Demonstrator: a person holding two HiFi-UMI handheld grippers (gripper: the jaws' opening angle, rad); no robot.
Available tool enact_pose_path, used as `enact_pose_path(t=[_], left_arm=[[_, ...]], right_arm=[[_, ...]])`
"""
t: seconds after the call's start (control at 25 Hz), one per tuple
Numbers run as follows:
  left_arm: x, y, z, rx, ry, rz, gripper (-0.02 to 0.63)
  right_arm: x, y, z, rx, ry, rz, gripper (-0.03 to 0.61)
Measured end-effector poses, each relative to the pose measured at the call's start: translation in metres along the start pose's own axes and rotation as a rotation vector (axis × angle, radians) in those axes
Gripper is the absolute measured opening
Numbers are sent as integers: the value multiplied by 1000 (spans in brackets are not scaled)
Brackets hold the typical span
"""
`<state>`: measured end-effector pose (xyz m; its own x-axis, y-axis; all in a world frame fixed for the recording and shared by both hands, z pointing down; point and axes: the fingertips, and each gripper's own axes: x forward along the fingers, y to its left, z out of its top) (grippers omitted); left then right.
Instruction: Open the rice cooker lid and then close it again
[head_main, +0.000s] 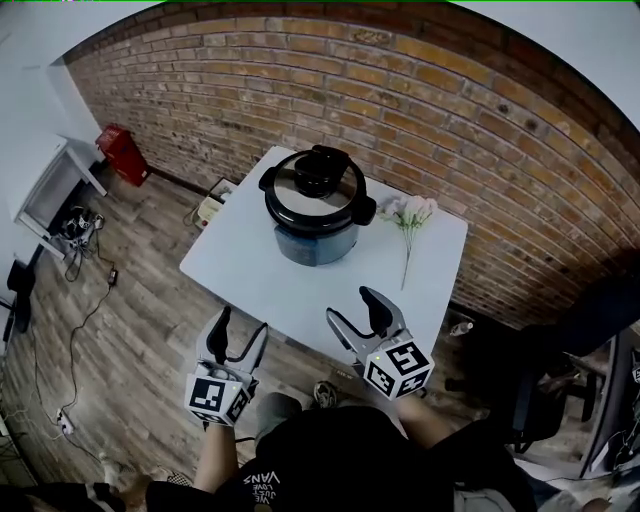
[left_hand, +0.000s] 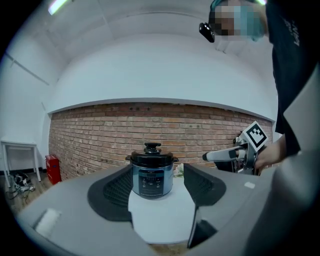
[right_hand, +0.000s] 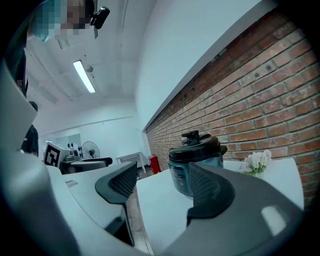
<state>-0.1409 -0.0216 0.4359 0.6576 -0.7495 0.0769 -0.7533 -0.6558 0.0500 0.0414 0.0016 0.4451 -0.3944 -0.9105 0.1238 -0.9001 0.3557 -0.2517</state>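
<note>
A dark grey rice cooker (head_main: 316, 208) stands on the white table (head_main: 250, 265), towards the back, with its black-knobbed lid (head_main: 314, 180) shut on top. It also shows in the left gripper view as the rice cooker (left_hand: 152, 172) and in the right gripper view as the rice cooker (right_hand: 196, 159). My left gripper (head_main: 238, 337) hangs open off the table's near edge, empty. My right gripper (head_main: 354, 312) is open over the near part of the table, well short of the cooker, with nothing between its fingers.
A small bunch of pale flowers (head_main: 411, 222) lies to the right of the cooker. A brick wall (head_main: 420, 110) runs behind the table. A red box (head_main: 122, 152) and cables (head_main: 85, 300) are on the wooden floor to the left. A dark chair (head_main: 560, 380) stands at the right.
</note>
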Motion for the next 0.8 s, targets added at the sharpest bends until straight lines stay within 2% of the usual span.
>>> enact_pose_path(t=[0.16, 0.32, 0.6, 0.8], left_arm=[[21, 19, 3, 2, -5, -15, 295], [45, 45, 6, 1, -5, -66, 295], [89, 85, 3, 5, 50, -251, 295], [121, 112, 11, 40, 40, -395, 295]], right_arm=[[17, -9, 0, 10, 4, -26, 314], [37, -14, 0, 16, -4, -83, 314], [73, -17, 6, 41, -41, -254, 314], [101, -14, 12, 60, -76, -367, 314]])
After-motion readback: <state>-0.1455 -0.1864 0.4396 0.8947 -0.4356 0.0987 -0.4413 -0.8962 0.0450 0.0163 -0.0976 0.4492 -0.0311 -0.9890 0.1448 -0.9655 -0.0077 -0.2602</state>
